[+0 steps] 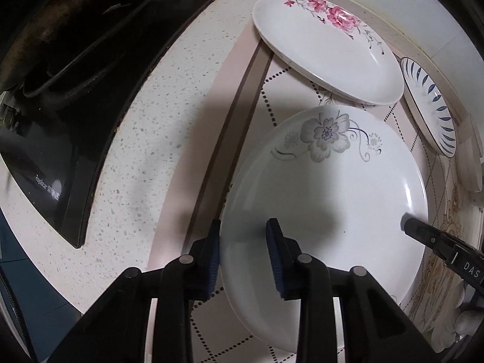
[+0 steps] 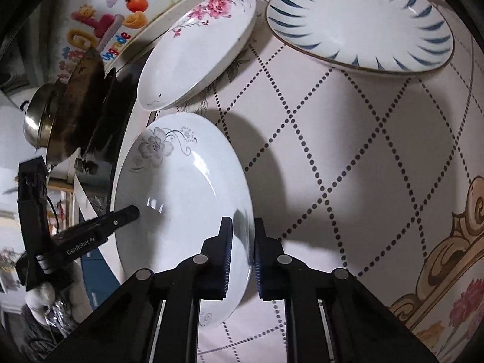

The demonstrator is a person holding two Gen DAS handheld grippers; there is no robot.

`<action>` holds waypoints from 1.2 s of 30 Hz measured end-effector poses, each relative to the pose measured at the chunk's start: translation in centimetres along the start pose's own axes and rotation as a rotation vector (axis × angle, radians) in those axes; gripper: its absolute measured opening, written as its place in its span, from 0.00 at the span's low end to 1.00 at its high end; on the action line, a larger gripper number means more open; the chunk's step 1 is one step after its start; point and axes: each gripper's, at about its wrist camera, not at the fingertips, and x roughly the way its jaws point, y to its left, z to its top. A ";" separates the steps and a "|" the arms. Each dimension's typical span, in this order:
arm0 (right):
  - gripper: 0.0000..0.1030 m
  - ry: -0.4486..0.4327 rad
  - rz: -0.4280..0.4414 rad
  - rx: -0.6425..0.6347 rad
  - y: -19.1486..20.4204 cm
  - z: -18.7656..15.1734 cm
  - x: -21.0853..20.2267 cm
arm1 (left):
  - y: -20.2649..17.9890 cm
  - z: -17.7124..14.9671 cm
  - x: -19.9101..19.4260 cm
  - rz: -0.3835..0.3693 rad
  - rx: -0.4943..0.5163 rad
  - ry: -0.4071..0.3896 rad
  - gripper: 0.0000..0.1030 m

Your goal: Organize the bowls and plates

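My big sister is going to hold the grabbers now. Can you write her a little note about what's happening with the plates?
Left tool: closed on the near-left rim of the grey-flower plate.
Right tool: pinching the opposite rim of the same plate.
Both tools hold this one plate over the patterned mat.
Pink-flower plate and blue-leaf plate lie apart farther back on the mat, not stacked.
Stove with a pan is on the left.
Done: the grey-flower plate is gripped. Left: probably set it down with the others and stack all three.
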 end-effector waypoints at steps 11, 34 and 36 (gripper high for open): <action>0.15 -0.048 -0.012 0.006 -2.3 -1.1 -4.5 | -5.0 -1.3 -2.8 -0.029 0.096 -0.038 0.26; 0.14 -0.111 -0.081 0.154 -14.9 -7.3 -12.6 | -16.2 -4.7 -0.7 -0.092 0.231 0.021 0.26; 0.14 -0.115 -0.084 0.162 -15.4 -7.2 -12.7 | -16.5 -4.8 -0.5 -0.086 0.237 0.028 0.26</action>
